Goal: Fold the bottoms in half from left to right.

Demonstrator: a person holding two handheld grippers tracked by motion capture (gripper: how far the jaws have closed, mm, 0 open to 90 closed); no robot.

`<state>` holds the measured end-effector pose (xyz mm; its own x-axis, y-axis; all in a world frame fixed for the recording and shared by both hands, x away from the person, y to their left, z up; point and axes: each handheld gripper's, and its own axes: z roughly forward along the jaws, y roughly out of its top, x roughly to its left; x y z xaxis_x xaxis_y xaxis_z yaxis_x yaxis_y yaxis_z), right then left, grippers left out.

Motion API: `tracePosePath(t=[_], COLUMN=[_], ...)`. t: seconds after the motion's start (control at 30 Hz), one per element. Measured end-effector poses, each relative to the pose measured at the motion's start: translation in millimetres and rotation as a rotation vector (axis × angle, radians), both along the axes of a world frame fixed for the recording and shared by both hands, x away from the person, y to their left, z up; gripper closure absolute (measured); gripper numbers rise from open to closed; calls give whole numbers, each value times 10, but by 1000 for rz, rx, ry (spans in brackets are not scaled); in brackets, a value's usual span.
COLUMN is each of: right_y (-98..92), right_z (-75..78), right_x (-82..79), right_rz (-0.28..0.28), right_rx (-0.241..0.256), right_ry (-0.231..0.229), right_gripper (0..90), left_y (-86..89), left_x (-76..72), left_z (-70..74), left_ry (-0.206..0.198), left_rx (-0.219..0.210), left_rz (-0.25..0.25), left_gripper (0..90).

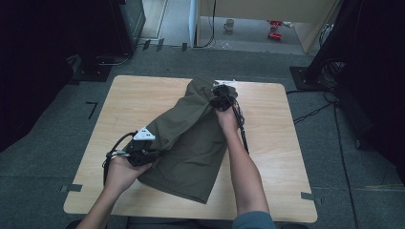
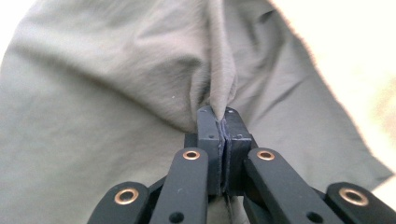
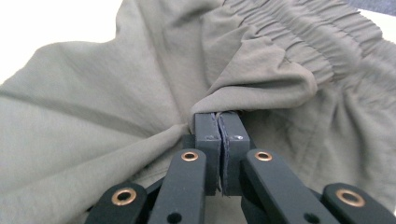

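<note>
A pair of olive-green shorts (image 1: 188, 143) lies across the middle of the wooden table (image 1: 133, 95), its elastic waistband (image 3: 303, 32) at the far end. My left gripper (image 1: 152, 151) sits at the garment's near left edge, shut on a pinched fold of the cloth (image 2: 222, 100). My right gripper (image 1: 217, 101) is at the far end near the waistband, shut on a fold of the fabric (image 3: 243, 95) just below the gathered elastic. Between the two grippers a ridge of cloth (image 1: 179, 117) is lifted off the table.
The table has bare wood on the left, right (image 1: 277, 143) and near sides of the shorts. Dark curtains flank the grey carpet (image 1: 52, 143). A mug (image 1: 229, 25) and red objects (image 1: 274, 28) lie on the floor far behind, and cables (image 1: 313, 112) run at the right.
</note>
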<state>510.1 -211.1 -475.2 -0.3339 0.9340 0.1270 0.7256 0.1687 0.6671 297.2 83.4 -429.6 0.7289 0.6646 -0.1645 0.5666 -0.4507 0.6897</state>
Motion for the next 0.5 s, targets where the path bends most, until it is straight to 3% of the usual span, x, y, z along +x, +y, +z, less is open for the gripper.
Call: tracePosePath(t=[0.2,0.4,0.5], right_y=[-120,-232,-262], right_z=[168,230,210], right_x=[-37,-68,-78], right_rz=[-6,-8,-8], right_rx=[27,52,38], right_ry=[-36,-39,-29], right_gripper=[882,881,880], left_y=[-226,-469,-613], left_x=[-163,-279,-310], left_z=[137,239,245], left_ry=[-18,-23,-29], left_rx=[-3,-33,-34], left_rz=[-74,-141,-170], left_gripper=[896,896,895])
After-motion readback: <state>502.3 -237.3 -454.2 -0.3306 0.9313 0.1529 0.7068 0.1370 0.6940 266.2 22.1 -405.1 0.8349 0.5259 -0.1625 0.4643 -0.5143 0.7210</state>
